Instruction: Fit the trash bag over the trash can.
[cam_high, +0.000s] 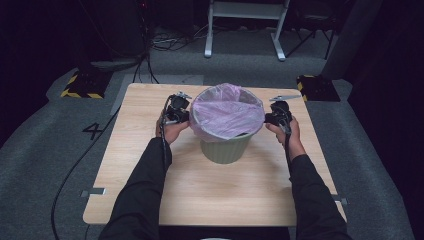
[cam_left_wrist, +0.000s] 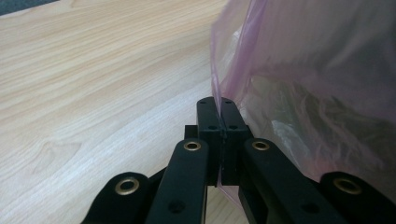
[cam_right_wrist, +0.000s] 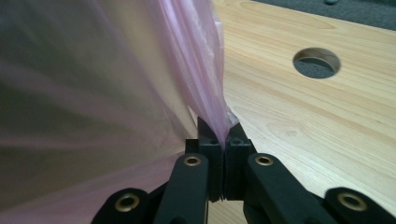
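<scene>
A pale green bin (cam_high: 226, 147) stands in the middle of the wooden table (cam_high: 200, 195), lined with a translucent pink bag (cam_high: 227, 111) that drapes over its rim. My left gripper (cam_high: 186, 116) is at the bin's left rim. In the left gripper view its jaws (cam_left_wrist: 218, 103) are pressed together on the edge of the bag (cam_left_wrist: 303, 70). At the right rim is my right gripper (cam_high: 267, 119). The right gripper view shows this gripper (cam_right_wrist: 219, 128) pinching a gathered fold of the bag (cam_right_wrist: 116, 70), which rises taut from the jaws.
A round hole (cam_right_wrist: 316, 62) pierces the tabletop beyond the right gripper. Two yellow-and-black striped bases (cam_high: 82, 86) sit on the grey floor at the table's far corners. A white frame (cam_high: 245, 25) stands farther back, and cables trail on the left.
</scene>
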